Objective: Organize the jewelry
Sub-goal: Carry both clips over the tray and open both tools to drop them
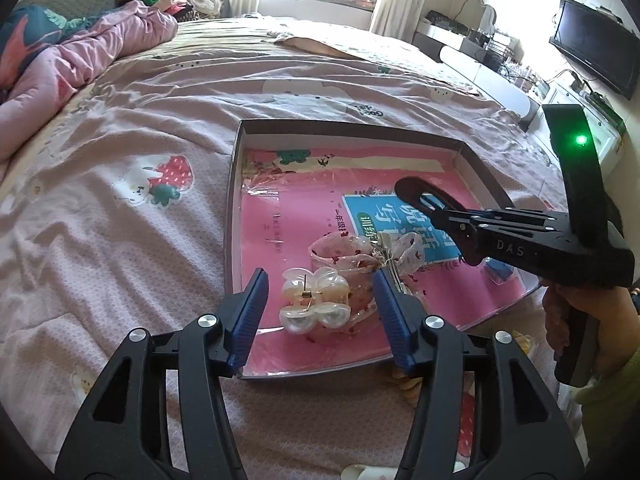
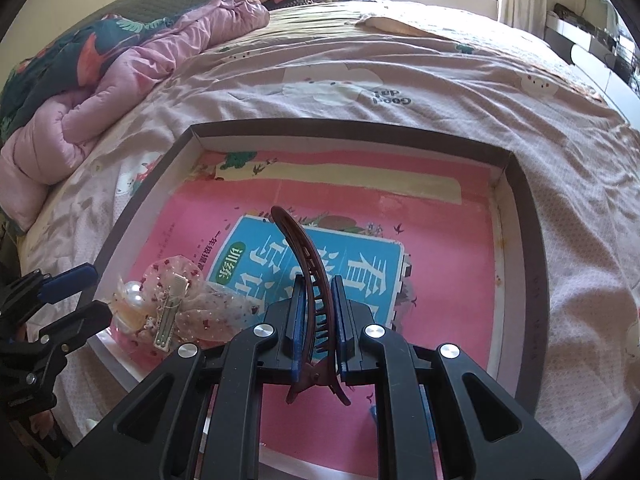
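A shallow brown-rimmed box [image 1: 237, 184] with a pink printed lining lies on the bed; it also shows in the right wrist view [image 2: 528, 240]. Inside near its front edge lie a pearly white claw clip [image 1: 314, 304] and a sheer bow hair clip [image 1: 368, 254]; the bow [image 2: 172, 308] shows in the right view too. My left gripper [image 1: 320, 300] is open, its blue pads either side of the claw clip, just above it. My right gripper [image 2: 316, 308] is shut on a long dark-brown banana hair clip [image 2: 308, 264], held above the box; the clip's tip [image 1: 416, 192] shows in the left view.
The bed sheet [image 1: 120, 240] is pink with strawberry prints. A rumpled pink quilt [image 1: 80, 56] lies at the far left. A small blue object [image 1: 498, 270] sits in the box under the right gripper. A cabinet and TV [image 1: 596, 52] stand at the right.
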`<state>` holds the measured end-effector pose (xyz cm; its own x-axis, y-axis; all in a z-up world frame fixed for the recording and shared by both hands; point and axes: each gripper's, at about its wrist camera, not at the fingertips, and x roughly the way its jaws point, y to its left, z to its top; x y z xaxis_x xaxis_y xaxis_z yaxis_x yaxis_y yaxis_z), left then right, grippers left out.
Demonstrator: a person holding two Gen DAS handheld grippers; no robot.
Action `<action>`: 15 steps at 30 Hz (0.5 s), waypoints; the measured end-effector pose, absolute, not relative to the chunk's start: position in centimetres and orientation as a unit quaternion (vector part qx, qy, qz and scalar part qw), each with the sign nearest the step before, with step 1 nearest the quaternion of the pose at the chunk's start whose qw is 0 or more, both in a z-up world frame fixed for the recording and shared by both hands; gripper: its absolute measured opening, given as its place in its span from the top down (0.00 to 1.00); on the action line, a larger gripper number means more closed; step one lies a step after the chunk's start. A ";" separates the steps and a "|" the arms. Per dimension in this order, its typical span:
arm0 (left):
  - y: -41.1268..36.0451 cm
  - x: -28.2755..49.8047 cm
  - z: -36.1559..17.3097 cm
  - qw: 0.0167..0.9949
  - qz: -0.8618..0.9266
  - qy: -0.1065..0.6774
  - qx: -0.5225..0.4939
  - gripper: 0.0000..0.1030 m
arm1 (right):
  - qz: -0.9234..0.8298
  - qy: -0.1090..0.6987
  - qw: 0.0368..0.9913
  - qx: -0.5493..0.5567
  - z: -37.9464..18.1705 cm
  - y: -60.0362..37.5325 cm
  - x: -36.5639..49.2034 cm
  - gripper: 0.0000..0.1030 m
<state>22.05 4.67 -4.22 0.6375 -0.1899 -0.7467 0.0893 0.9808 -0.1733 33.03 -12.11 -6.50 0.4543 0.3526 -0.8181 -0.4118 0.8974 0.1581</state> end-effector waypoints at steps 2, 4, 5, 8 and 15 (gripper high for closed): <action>4.7 21.8 -4.1 0.904 -0.076 0.417 -0.060 0.53 | 0.225 0.477 0.849 -0.024 -6.7 -12.3 33.0 0.84; 4.7 21.6 -3.8 0.905 -0.076 0.415 -0.060 0.51 | 0.224 0.476 0.850 -0.021 -6.6 -12.5 32.7 0.81; 4.7 21.5 -3.7 0.906 -0.074 0.414 -0.058 0.49 | 0.223 0.474 0.851 -0.021 -6.5 -12.5 32.5 0.75; 4.8 21.2 -3.4 0.906 -0.070 0.414 -0.058 0.47 | 0.219 0.462 0.859 -0.017 -5.8 -12.9 31.9 0.62; 5.1 20.1 -2.6 0.909 -0.066 0.407 -0.057 0.38 | 0.219 0.440 0.871 0.009 -3.9 -14.5 30.0 0.43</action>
